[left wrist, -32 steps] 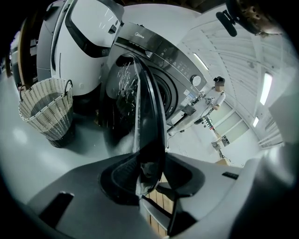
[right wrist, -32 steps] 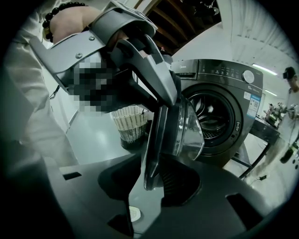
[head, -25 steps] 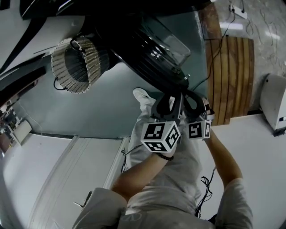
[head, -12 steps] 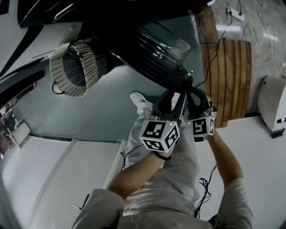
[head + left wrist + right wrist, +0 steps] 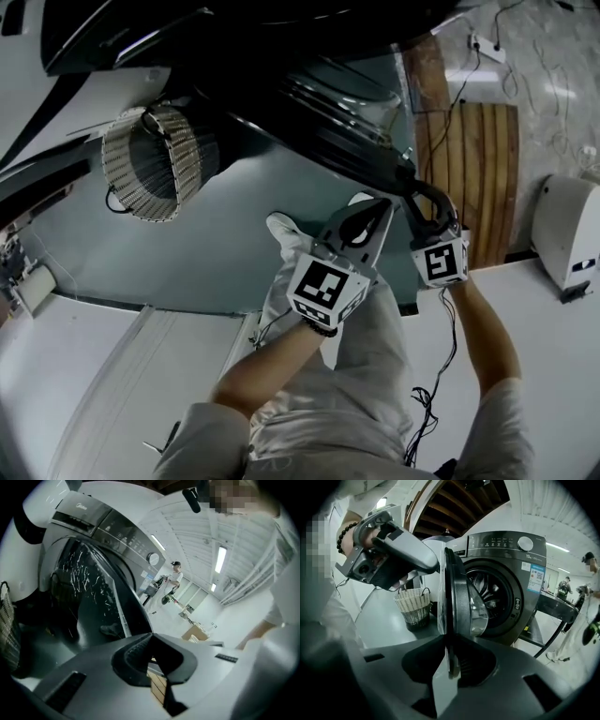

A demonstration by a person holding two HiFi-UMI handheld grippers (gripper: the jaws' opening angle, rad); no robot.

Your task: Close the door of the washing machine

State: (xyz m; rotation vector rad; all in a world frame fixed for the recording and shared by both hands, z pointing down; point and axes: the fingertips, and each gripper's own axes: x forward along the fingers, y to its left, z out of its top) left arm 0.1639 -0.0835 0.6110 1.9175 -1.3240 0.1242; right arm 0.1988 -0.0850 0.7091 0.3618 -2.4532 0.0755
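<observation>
The washing machine is dark grey, and its round glass door stands swung out. My right gripper has just been closing and is shut on the door's outer edge. In the head view the door is the black disc at the top, with the right gripper on its rim. My left gripper sits just beside the right one, off the door. Its jaws have just been closing and now meet with nothing between them. In its own view the left gripper points past the door.
A wicker laundry basket stands on the grey-green floor left of the machine, also seen as the basket behind the door. A wooden slatted panel and a white appliance are to the right. People stand in the far background.
Both hands have moved right and up in the head view, and the door has swung with them. The left gripper's jaws went from wide open to shut.
</observation>
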